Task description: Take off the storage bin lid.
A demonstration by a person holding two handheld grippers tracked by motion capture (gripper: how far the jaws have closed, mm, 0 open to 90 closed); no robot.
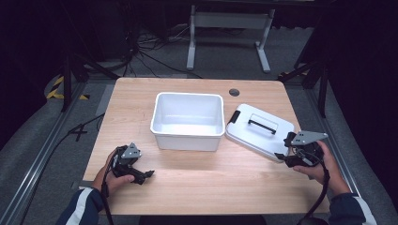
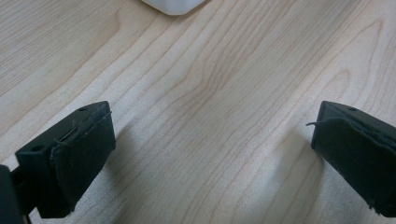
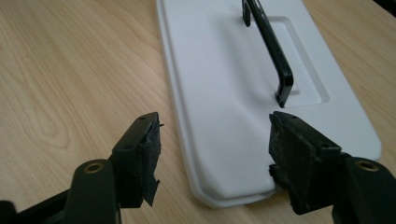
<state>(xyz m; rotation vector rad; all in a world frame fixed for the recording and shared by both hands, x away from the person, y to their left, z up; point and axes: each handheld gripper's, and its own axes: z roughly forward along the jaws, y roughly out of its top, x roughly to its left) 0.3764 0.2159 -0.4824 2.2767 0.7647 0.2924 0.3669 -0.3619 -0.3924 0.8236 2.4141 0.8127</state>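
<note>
A white plastic bin (image 1: pixel 187 121) stands open in the middle of the wooden table (image 1: pixel 197 187). Its white lid (image 1: pixel 259 132) with a black handle (image 1: pixel 262 124) lies flat to the bin's right. My right gripper (image 1: pixel 282 149) is open at the lid's near right end. In the right gripper view the lid (image 3: pixel 233 93) runs away from the gripper (image 3: pixel 215 149), its near edge between the jaws and the handle (image 3: pixel 271 51) beyond. My left gripper (image 1: pixel 149 174) rests open on the table at the front left. In the left gripper view it (image 2: pixel 212 154) has bare wood between the jaws and the bin's corner (image 2: pixel 173 5) ahead.
A round cable hole (image 1: pixel 233 92) sits near the table's far edge. Beyond the table are a white frame (image 1: pixel 230 28) and cables on the grey floor. Bare wood lies between the two grippers along the front of the table.
</note>
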